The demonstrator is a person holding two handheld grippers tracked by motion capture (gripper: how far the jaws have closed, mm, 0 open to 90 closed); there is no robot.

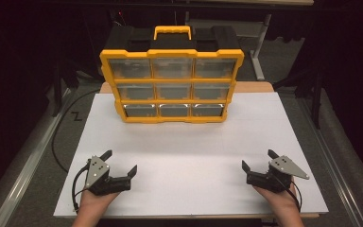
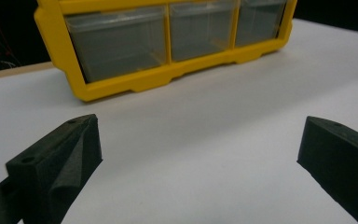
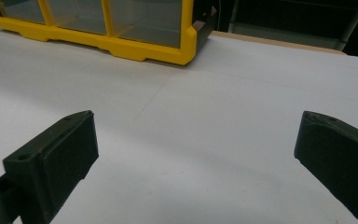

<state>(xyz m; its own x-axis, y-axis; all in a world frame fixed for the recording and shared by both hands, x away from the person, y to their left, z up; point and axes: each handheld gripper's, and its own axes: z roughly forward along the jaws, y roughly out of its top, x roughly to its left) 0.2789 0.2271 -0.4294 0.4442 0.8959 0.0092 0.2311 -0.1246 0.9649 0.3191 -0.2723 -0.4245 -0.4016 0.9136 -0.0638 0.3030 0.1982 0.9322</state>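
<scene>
Fingers (image 2: 56, 158) spread, organizer's (image 1: 171, 85) handle overhead

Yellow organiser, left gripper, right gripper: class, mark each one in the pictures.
yellow organiser (image 1: 171, 81), high view, on the yellow front frame.
left gripper (image 1: 121, 162), high view, midway between its fingertips.
right gripper (image 1: 257, 158), high view, midway between its fingertips.

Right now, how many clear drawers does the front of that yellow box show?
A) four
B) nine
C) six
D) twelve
B: the high view shows the yellow organizer standing upright on the white table, with three rows of three clear drawers in its front.
</scene>
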